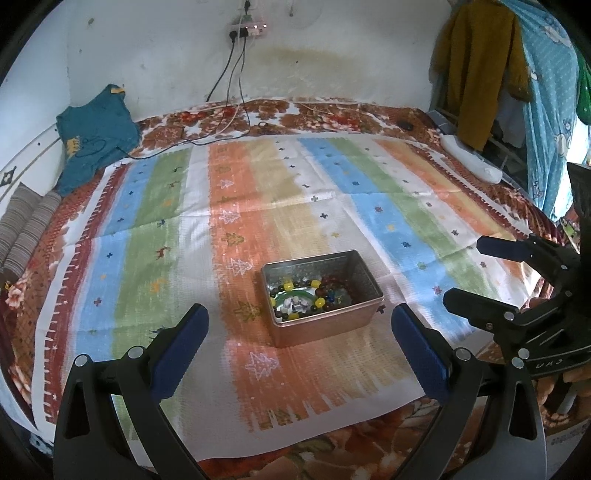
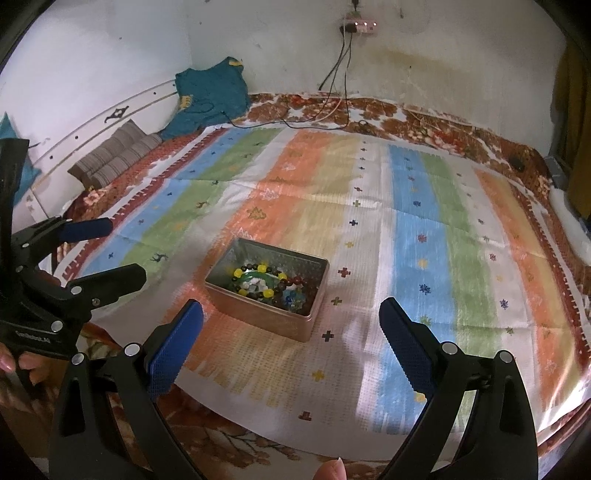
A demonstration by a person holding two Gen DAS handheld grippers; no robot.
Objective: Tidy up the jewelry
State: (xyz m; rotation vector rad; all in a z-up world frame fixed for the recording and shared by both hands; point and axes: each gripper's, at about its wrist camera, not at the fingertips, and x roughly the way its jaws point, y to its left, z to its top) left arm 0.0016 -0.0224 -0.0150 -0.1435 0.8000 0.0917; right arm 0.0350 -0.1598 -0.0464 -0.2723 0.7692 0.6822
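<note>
Two grippers hover over the cloth, both with jaws spread wide and nothing between them. The left gripper (image 1: 299, 325) points at the tin (image 1: 321, 297), which in its own view sits between and just beyond its blue pads (image 1: 181, 350). The right gripper (image 2: 291, 325) stands to the right of it, its pads (image 2: 175, 347) near the tin's front corner but not touching it; in the left wrist view this gripper shows at the right edge (image 1: 465, 271), also open.

The tin is an open metal box resting on the orange and white stripes of the cloth (image 1: 258, 206). Inside lies the jewelry (image 1: 308, 297): a string of dark and yellow beads (image 2: 258, 280), a green bangle (image 2: 255, 277), some white pieces in the middle and a heap of red, blue and dark beads toward one end. All of it is inside the tin; none shows on the cloth.

The cloth is striped blue, green, orange and white and lies over a brown floral bedspread (image 1: 325, 114). At the far left lie a teal garment (image 1: 96, 133) and a striped pillow (image 2: 114, 155). Cables (image 1: 236, 74) hang from a wall socket (image 1: 249, 29). Fingertips (image 2: 330, 469) show at the bottom edge of the right wrist view.
</note>
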